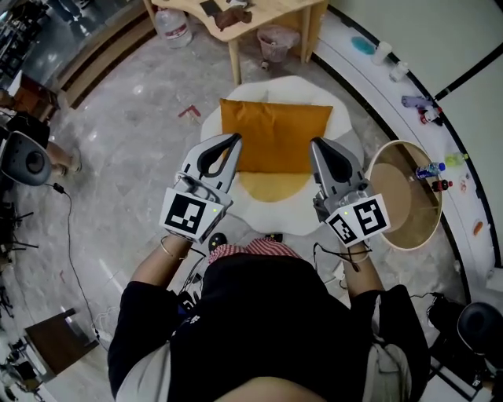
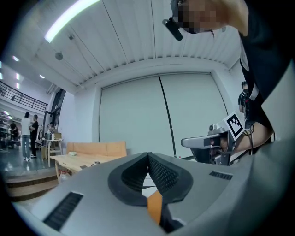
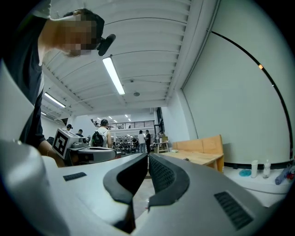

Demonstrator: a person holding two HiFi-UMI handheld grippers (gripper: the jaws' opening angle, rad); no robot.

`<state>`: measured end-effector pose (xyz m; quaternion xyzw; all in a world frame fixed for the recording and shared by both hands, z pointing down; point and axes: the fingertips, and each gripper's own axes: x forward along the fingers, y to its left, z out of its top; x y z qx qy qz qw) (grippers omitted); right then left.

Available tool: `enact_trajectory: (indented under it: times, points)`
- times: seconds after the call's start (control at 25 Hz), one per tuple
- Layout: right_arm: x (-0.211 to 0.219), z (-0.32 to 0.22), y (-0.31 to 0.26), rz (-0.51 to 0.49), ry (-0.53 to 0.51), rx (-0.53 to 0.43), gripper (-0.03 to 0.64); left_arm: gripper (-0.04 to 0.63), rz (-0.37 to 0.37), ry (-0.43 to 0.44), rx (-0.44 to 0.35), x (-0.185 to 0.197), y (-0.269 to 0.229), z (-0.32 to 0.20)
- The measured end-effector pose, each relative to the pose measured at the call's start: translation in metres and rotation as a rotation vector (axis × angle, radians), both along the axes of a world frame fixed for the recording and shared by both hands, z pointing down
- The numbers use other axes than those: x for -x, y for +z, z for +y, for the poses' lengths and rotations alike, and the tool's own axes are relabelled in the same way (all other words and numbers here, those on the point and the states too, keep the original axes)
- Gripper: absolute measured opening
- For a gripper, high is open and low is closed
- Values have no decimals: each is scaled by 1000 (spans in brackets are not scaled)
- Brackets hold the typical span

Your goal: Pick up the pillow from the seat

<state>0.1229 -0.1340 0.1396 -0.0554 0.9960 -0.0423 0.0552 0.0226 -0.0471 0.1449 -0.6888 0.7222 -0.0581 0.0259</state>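
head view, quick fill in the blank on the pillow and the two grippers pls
1. The pillow lying on the white seat is ____ in colour.
2. The left gripper and the right gripper both have their jaws ____.
3. The round wooden table stands on the side of the ____ gripper.

Missing words: orange; shut; right

Below me the floor (image 1: pixel 118 133) is grey, glossy marbled stone. At the far side stands a pale wooden table (image 1: pixel 267 16) with a small bin (image 1: pixel 277 41) under it. On the right a white wall (image 1: pixel 456 39) curves round, and a round wooden side table (image 1: pixel 397 206) sits near it. Overhead, a white ribbed ceiling (image 3: pixel 152 41) carries a long strip light (image 3: pixel 113 76). A wooden bench (image 3: pixel 203 145) lines the far wall.
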Motion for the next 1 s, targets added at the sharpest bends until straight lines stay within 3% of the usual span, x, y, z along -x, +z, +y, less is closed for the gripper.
enact_trajectory:
  times: [0.52, 1.0]
  points:
    - [-4, -9, 21, 15, -60, 27, 22, 9, 27, -104, 49, 7, 17, 11]
    - [19, -7, 35, 22, -53, 31, 23, 9, 36, -106, 14, 23, 23, 9]
